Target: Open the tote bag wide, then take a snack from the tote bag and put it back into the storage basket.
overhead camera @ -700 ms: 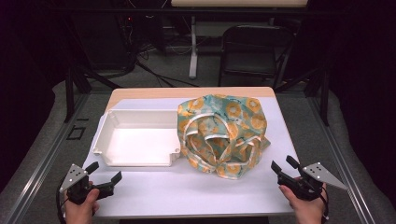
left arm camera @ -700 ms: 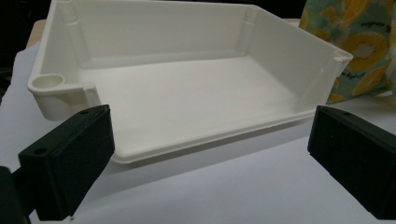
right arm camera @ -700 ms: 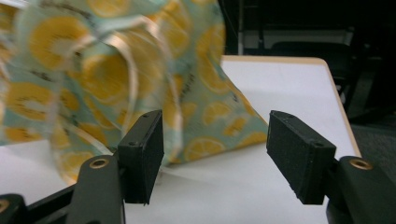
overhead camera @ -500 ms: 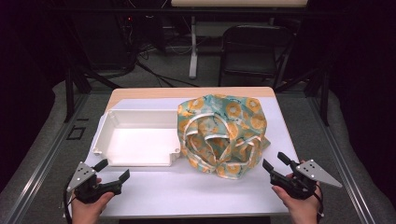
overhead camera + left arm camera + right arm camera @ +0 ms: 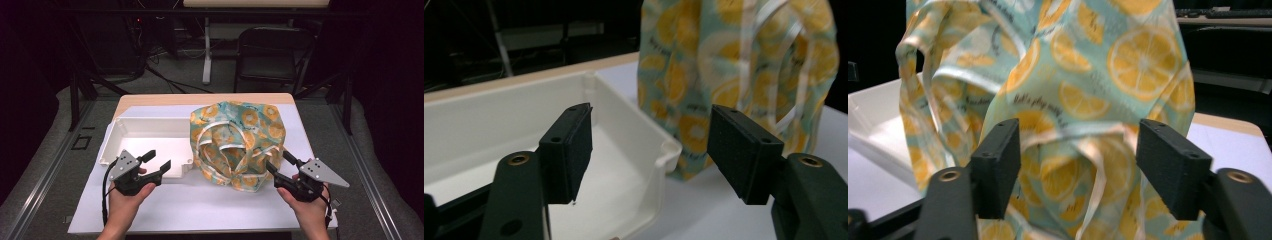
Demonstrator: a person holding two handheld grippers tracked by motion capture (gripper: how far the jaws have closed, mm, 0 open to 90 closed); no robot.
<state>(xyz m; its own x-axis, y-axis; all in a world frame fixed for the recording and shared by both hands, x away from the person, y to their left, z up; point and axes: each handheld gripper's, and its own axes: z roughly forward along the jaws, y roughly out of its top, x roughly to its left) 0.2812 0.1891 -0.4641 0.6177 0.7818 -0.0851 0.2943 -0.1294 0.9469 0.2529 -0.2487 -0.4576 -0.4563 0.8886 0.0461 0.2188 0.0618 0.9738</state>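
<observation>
High view shows me that both of my grippers have moved up the table since the earlier pictures. My left gripper [image 5: 155,161] was at the near-left corner and now hangs over the near rim of the white tray [image 5: 145,131]. My right gripper [image 5: 279,164] has come in from the near-right edge and now stands just beside the lemon-print bag [image 5: 235,142]. I judge this as the approach to take the bag.

Both pairs of jaws stand well apart and hold nothing. Right gripper view shows the bag's cloth close ahead, between the jaw lines, but the pads do not press on it.

The bag sits crumpled at table centre, touching the tray's right wall, at about 11 o'clock from my right gripper and 2 o'clock from my left. Its pale handles [image 5: 220,145] lie looped on top.
</observation>
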